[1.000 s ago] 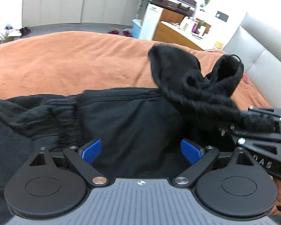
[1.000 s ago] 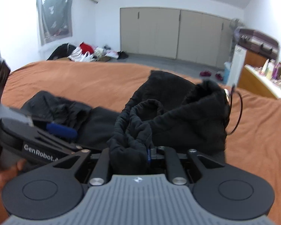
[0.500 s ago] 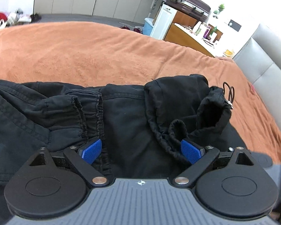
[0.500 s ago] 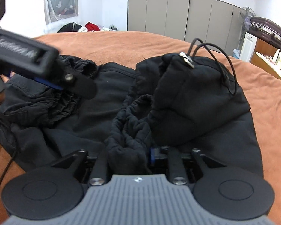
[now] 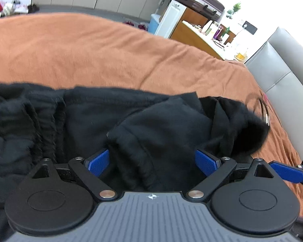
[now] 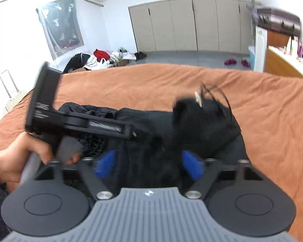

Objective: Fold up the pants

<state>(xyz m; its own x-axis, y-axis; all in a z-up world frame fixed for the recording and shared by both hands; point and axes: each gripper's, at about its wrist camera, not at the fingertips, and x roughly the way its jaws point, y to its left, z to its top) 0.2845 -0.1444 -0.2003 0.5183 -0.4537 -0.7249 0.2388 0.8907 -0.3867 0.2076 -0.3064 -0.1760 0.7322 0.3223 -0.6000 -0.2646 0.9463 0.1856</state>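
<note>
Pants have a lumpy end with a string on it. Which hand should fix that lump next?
Probably right. The right gripper faces the lump straight on; its fingers have just been opening, with the pants loose between them. The left gripper, also open, points beside it.

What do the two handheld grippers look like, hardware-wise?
Both match: the left gripper and right gripper have a ribbed grey body, two round black discs, black linkage arms with silver pivot pins, and blue textured finger pads. A small emblem marks each body. From the right wrist view, the left gripper has a grey handle.
</note>
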